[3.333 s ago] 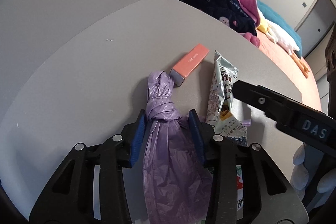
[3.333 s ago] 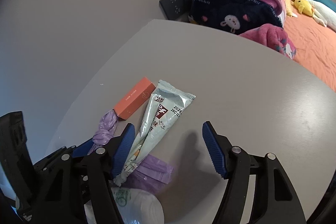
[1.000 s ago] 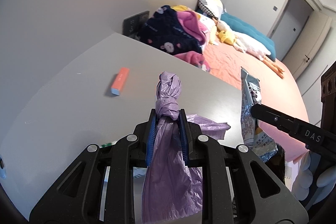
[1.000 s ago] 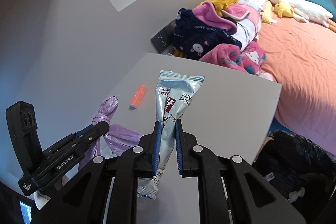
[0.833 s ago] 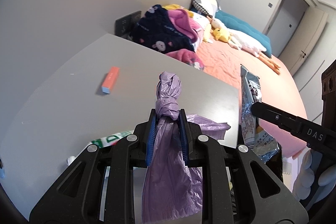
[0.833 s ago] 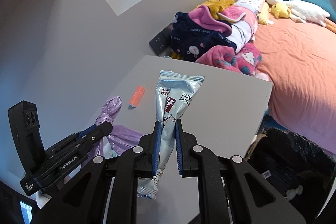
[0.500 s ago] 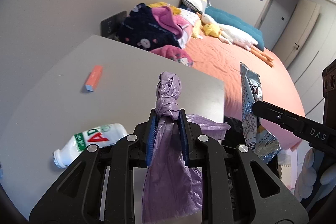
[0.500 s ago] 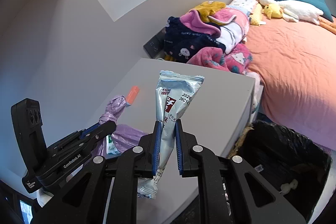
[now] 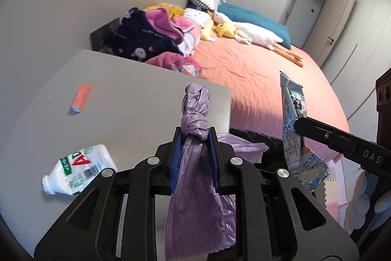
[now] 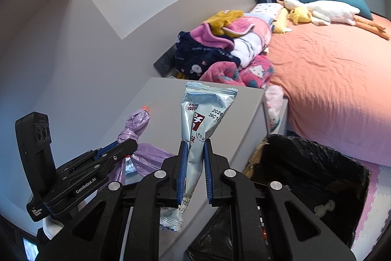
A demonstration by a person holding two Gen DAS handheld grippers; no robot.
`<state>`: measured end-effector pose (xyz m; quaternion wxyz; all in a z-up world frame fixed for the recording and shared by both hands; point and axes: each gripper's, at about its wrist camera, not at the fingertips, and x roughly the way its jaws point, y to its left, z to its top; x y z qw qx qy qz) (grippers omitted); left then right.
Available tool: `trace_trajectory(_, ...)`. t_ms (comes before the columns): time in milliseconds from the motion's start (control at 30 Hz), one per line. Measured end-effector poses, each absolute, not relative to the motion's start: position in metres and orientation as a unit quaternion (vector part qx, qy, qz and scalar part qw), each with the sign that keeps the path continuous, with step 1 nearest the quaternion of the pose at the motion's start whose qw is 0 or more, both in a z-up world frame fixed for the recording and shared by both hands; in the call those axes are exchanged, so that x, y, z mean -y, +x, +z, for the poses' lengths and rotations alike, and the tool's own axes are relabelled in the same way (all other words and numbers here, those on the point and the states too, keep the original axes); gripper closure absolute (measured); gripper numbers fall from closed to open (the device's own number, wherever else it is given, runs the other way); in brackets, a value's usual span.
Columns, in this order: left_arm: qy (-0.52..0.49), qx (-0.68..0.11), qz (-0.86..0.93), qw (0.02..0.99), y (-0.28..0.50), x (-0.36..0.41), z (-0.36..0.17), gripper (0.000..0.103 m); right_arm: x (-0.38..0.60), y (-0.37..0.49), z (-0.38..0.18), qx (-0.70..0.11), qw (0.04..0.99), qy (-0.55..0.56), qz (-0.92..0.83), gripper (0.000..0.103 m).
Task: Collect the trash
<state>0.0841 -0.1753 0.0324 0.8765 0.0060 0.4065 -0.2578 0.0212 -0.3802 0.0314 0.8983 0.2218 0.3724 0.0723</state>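
Where the left gripper (image 9: pixel 194 138) is clamped, a knotted, crinkled purple plastic bag (image 9: pixel 195 114) is pinched just below its knot; a glossy silver snack wrapper (image 10: pixel 202 114) is gripped flat between the right gripper (image 10: pixel 194 146) pads.

"DAS" marks the right hand-held gripper (image 9: pixel 299 127), "GenRobot.AI" the left hand-held gripper (image 10: pixel 133 144), and the snack wrapper (image 10: pixel 204 111) apparently reads "2026".

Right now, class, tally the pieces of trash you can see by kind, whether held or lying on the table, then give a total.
Purple knotted bags: 1
Silver snack wrappers: 1
Plastic bottles: 1
Orange boxes: 1
Total: 4
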Motion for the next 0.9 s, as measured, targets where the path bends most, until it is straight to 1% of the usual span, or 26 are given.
trace_trajectory(900,0.069,-0.410,-0.374,0.829,0.049,0.290,0.024,0.081,0.471,-0.046,0.023,-0.355,0.897,0.263,-0.028,0.088)
